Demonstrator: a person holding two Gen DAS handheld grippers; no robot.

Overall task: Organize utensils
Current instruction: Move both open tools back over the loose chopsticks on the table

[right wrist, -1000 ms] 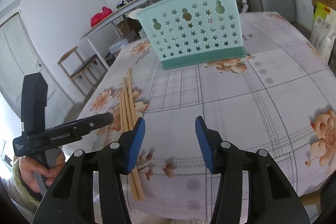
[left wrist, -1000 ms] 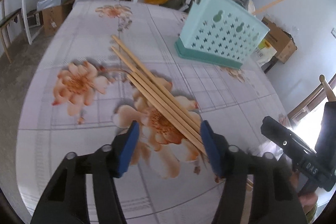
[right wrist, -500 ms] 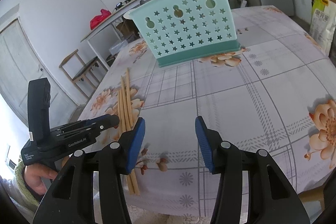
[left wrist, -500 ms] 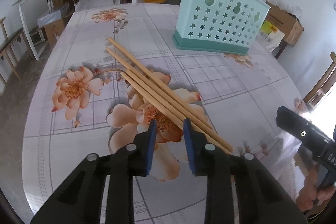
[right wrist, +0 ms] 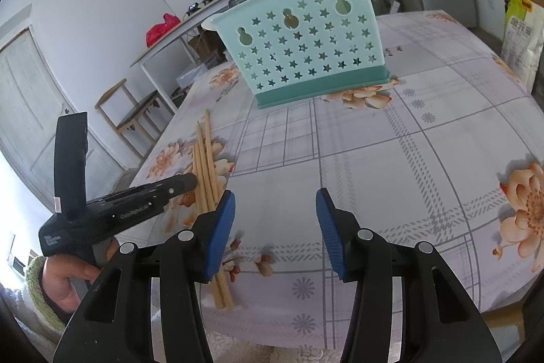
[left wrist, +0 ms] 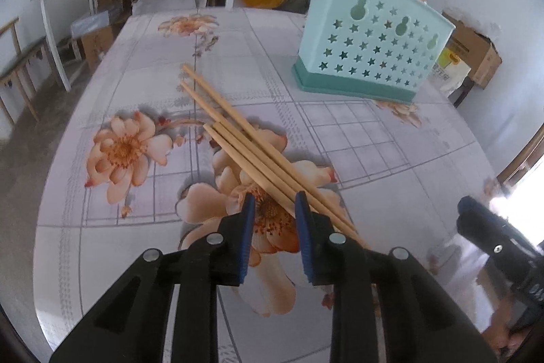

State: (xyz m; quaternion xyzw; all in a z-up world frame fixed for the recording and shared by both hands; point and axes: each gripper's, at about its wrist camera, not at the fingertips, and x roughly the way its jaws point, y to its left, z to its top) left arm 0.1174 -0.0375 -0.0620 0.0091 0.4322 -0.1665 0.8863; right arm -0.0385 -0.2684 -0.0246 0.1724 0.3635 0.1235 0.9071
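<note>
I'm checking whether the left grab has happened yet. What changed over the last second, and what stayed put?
The left claw narrowed from wide open to a small gap and now sits at the near end of the chopsticks; it grips none yet. The chopsticks lie as before on the table, the holder stands unmoved, and the right claw stays wide open.

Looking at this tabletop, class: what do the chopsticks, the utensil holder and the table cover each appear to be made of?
Chopsticks: probably bamboo or wood, pale tan, matte, unpainted. Utensil holder: moulded plastic, smooth mint green with punched star holes and a darker base. Table cover: likely vinyl or oilcloth, printed flowers and grid, with a slight sheen.
</note>
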